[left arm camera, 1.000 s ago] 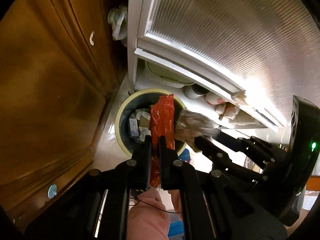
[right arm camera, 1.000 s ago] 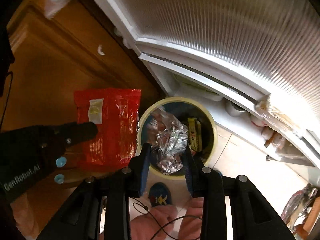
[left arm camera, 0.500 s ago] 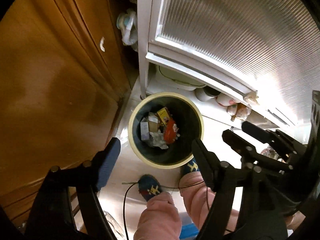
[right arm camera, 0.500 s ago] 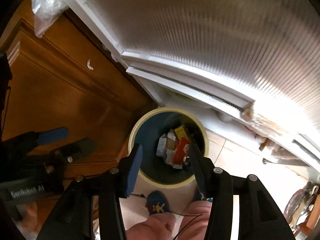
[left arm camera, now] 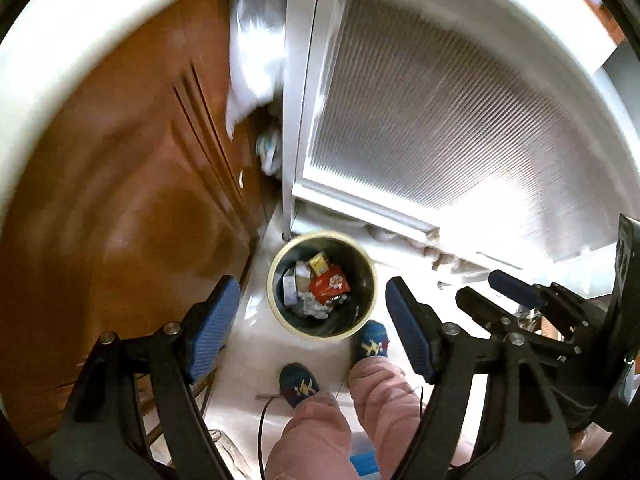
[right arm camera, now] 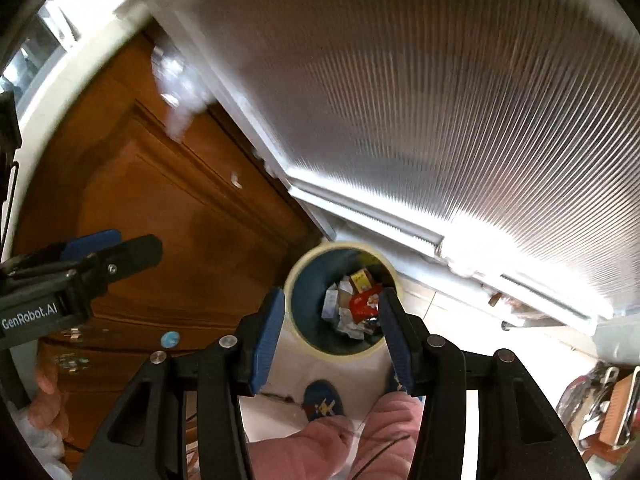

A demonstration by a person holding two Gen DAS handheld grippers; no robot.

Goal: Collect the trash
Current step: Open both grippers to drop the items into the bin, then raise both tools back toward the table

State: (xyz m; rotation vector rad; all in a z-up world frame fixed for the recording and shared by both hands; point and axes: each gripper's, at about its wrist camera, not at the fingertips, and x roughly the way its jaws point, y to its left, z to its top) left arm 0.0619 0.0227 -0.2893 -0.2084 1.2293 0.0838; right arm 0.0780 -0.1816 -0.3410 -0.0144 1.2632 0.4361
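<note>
A round bin (left arm camera: 276,312) with a cream rim stands on the pale floor far below both grippers. Inside it lie a red wrapper (left arm camera: 326,285), crumpled silvery foil (left arm camera: 316,308) and several small packets. My left gripper (left arm camera: 311,282) hangs high over the bin, jaws wide open with nothing between them. To its right, my right gripper (left arm camera: 480,285) is open as well. In the right wrist view the right gripper (right arm camera: 331,294) frames the bin (right arm camera: 340,353) and the red wrapper (right arm camera: 362,304), and its pads hold nothing. The left gripper (right arm camera: 136,240) shows at the left edge.
A brown wooden cabinet (left arm camera: 120,220) stands left of the bin and a ribbed glass door (left arm camera: 440,120) behind it. A white plastic bag (left arm camera: 252,60) hangs between them. The person's pink-trousered legs and blue slippers (left arm camera: 374,344) stand just in front of the bin.
The left gripper let go of the red wrapper and the right let go of the foil; both now lie in the bin. Both grippers opened and rose well above it.
</note>
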